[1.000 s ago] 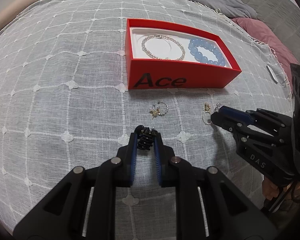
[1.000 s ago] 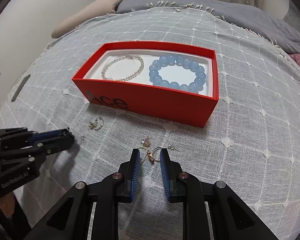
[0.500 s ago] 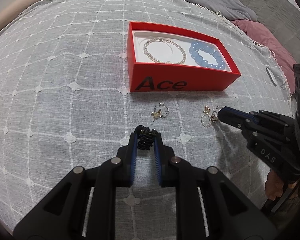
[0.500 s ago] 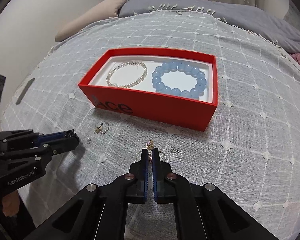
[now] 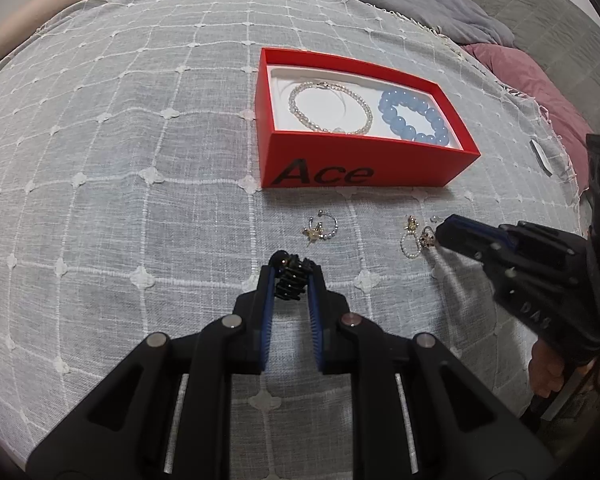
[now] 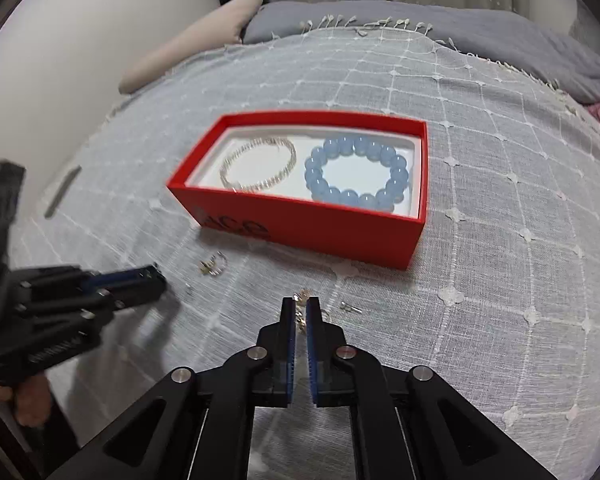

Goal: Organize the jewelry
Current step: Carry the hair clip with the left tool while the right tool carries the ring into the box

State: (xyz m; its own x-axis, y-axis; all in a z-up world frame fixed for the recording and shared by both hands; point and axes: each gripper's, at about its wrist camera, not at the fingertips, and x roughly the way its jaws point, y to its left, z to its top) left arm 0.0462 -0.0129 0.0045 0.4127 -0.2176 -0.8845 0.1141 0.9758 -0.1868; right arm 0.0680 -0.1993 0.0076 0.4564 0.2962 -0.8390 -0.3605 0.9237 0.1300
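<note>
My left gripper (image 5: 292, 276) is shut on a small black ridged clip (image 5: 290, 280) just above the grey cloth. My right gripper (image 6: 300, 308) has a gold and pearl earring (image 6: 300, 298) between its fingertips, and its jaws are opening slightly. From the left wrist view the earring (image 5: 414, 240) hangs at the right gripper's tip (image 5: 440, 234). A second earring (image 5: 320, 230) lies on the cloth between the grippers. Behind them, the red box (image 5: 360, 160) holds a pearl bracelet (image 5: 296, 110) and a blue bead bracelet (image 5: 408, 132).
A tiny stud (image 6: 350, 308) lies just right of my right fingertips. The grid-patterned grey cloth (image 5: 120, 160) covers a bed, with pillows at the back and a pink cushion (image 5: 540, 80) on the right. A small white tag (image 5: 540, 156) lies near the cloth's right edge.
The right jaws closed from well apart onto the gold and pearl earring, and that gripper drew back a little. The left gripper and its black clip stayed put.
</note>
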